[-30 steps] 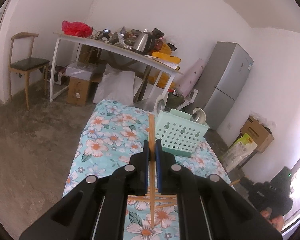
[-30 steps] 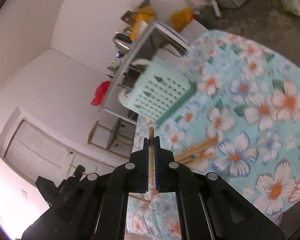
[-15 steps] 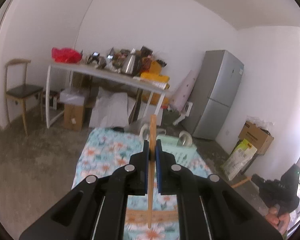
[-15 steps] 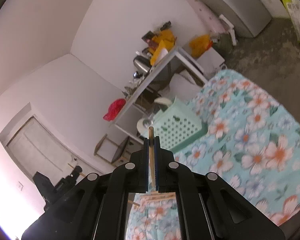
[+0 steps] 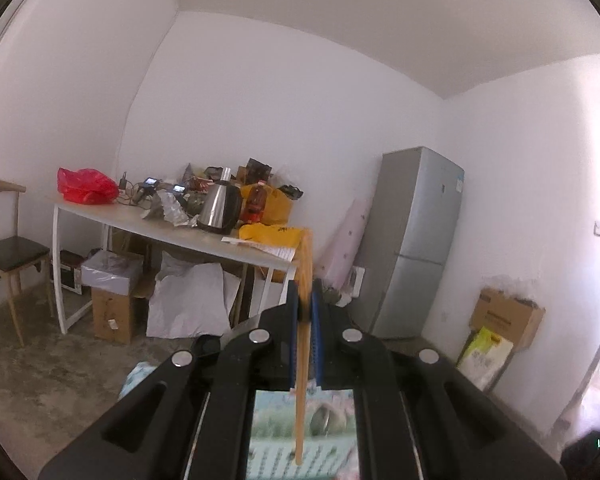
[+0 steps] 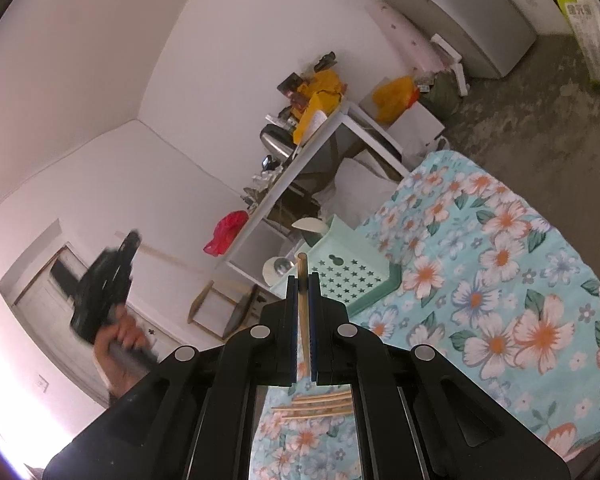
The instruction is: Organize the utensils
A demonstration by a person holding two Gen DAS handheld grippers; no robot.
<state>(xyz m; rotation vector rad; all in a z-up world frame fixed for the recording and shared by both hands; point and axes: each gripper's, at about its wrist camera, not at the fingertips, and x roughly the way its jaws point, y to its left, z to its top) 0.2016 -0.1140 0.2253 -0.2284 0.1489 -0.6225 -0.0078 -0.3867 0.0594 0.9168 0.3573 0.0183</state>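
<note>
chopstick upright between left gripper fingers

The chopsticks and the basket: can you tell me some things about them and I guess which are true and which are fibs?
1. The left gripper is shut on a wooden chopstick. True.
2. The right gripper is open and holds nothing. False: it is shut on a chopstick too.
3. The basket is mint green with star-shaped holes. True.
4. The basket sits on the bare floor. False: it sits on the flowery cloth.
5. More chopsticks lie on the cloth near the right gripper. True.
6. The bag on the white table is blue. False: it is red.
</note>
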